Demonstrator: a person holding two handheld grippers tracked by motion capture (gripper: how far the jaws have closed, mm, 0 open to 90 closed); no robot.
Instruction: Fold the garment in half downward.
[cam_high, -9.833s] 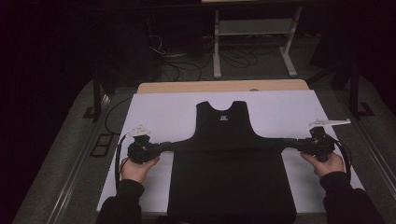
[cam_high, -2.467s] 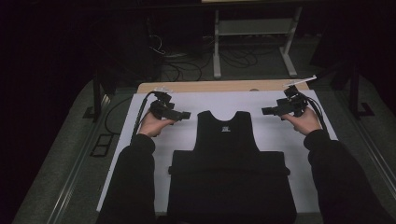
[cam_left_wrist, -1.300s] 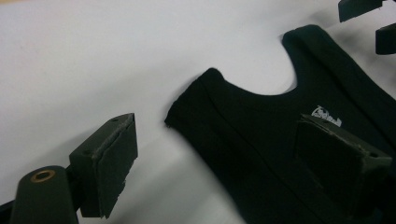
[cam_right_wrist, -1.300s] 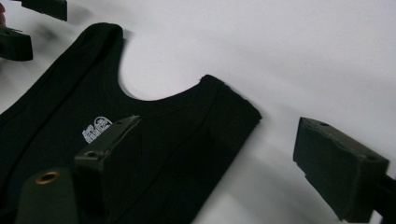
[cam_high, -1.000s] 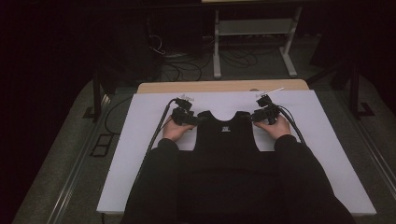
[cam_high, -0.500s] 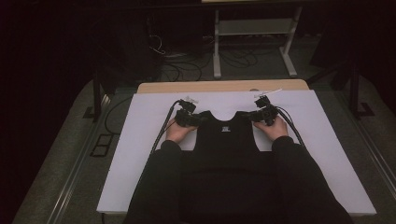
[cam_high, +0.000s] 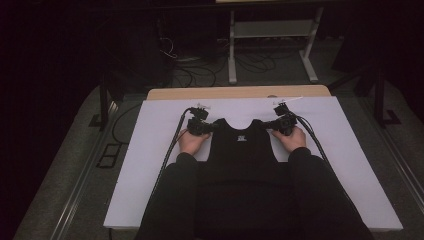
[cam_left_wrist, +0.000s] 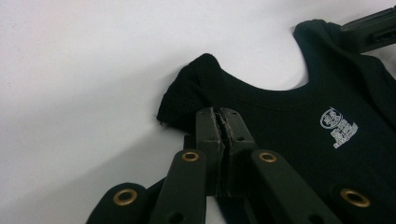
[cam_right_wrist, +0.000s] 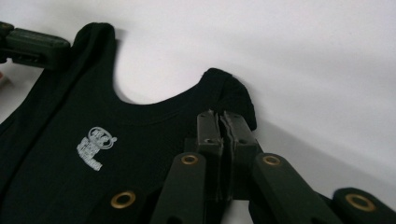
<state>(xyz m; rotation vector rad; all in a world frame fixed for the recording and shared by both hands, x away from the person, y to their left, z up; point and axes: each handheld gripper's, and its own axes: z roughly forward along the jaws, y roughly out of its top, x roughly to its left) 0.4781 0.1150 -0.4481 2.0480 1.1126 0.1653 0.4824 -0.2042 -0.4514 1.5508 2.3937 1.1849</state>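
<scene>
A black sleeveless top (cam_high: 242, 150) with a small white logo (cam_left_wrist: 338, 126) lies flat on the white table (cam_high: 150, 150), neckline away from me. My left gripper (cam_high: 212, 127) is at its left shoulder strap (cam_left_wrist: 187, 95). In the left gripper view its jaws (cam_left_wrist: 219, 114) have just been closing and now pinch the strap's edge. My right gripper (cam_high: 272, 125) mirrors this on the right strap (cam_right_wrist: 236, 91), jaws (cam_right_wrist: 219, 116) closed together on the cloth. Both forearms cover the lower part of the top.
A wooden strip (cam_high: 235, 92) runs along the table's far edge. Beyond it stand a metal stand (cam_high: 270, 30) and loose floor cables (cam_high: 195, 65). Gripper cables (cam_high: 170, 150) trail back along both forearms. White table surface lies to both sides.
From the top's sides, both hands went to the far corners and then in to the shoulder straps. Over the last second they have held still there.
</scene>
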